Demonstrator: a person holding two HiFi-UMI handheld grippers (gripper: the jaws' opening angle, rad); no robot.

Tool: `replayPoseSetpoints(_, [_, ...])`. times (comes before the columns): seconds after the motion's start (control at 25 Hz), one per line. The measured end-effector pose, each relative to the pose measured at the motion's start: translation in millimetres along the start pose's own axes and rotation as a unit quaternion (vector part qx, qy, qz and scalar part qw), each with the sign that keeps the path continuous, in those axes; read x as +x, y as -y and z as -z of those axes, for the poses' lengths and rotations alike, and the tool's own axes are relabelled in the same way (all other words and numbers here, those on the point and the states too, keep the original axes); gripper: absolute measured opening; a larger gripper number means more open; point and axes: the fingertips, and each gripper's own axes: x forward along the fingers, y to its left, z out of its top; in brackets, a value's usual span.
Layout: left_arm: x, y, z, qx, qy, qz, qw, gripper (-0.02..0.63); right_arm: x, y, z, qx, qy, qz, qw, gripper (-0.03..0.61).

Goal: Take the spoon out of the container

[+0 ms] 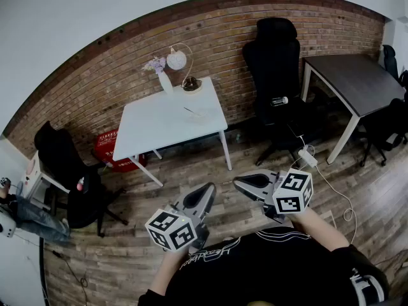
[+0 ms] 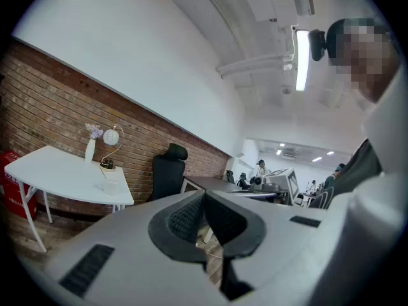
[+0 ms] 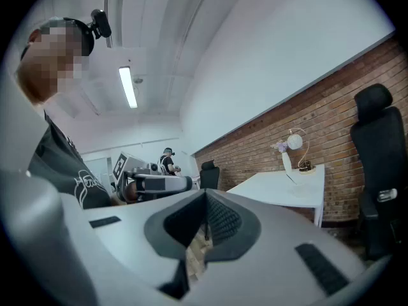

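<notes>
The spoon point(image 1: 190, 111) showed only as a thin dark line in the head view, too small to make out in detail. It stood in the container point(image 1: 198, 114), a small pale vessel, and leaned out toward ten o'clock. The container sat on the white table point(image 1: 159, 129), toward the table's three o'clock side and well apart from both grippers. From the grippers, the table lay at about eleven o'clock, across a stretch of wooden floor point(image 1: 210, 164).

The left gripper point(image 1: 208, 189) was held in front of the person's body with its tip toward twelve o'clock. Its own view showed the two ribbed pads pressed together with nothing between them. The right gripper point(image 1: 238, 183) was just beside it, with its tip toward ten o'clock. Its jaws were likewise together and held nothing. The two tips were near each other but did not touch.

At the table's twelve o'clock edge, against the brick wall point(image 1: 127, 62), stood a white vase point(image 1: 165, 80) of pale flowers. A globe lamp point(image 1: 178, 60) stood just beside it. A red crate point(image 1: 109, 146) rested on the floor at the table's eight o'clock corner. A black office chair point(image 1: 275, 56) stood at one o'clock from the grippers, and a dark table point(image 1: 354, 81) at two o'clock.
</notes>
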Motion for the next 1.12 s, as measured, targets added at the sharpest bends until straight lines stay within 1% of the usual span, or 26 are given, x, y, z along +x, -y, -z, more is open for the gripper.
replayPoseSetpoints(0.24, [-3,8,2,-0.006,0.000,-0.001,1.0000,0.008,-8,-4,-2,0.013,0.002,0.001,1.000,-0.003])
replayPoseSetpoints(0.56, [1,11,8,-0.010,-0.004,-0.010,0.9999,0.008,-12,3,3,0.028,0.006,0.000,1.000,-0.003])
replayPoseSetpoints(0.84, [12,-15,11,-0.028,-0.008,-0.014,0.9995,0.008,3,25,12,0.050,0.006,-0.002,0.999,-0.003])
replayPoseSetpoints(1.0, [31,-41,7,-0.035,-0.011,-0.008,0.9993,0.008,16,54,8,0.060,0.005,0.007,0.998,-0.003])
replayPoseSetpoints(1.12, [48,-71,3,-0.045,-0.019,-0.004,0.9988,0.008,32,83,4,0.071,0.004,0.016,0.997,-0.003])
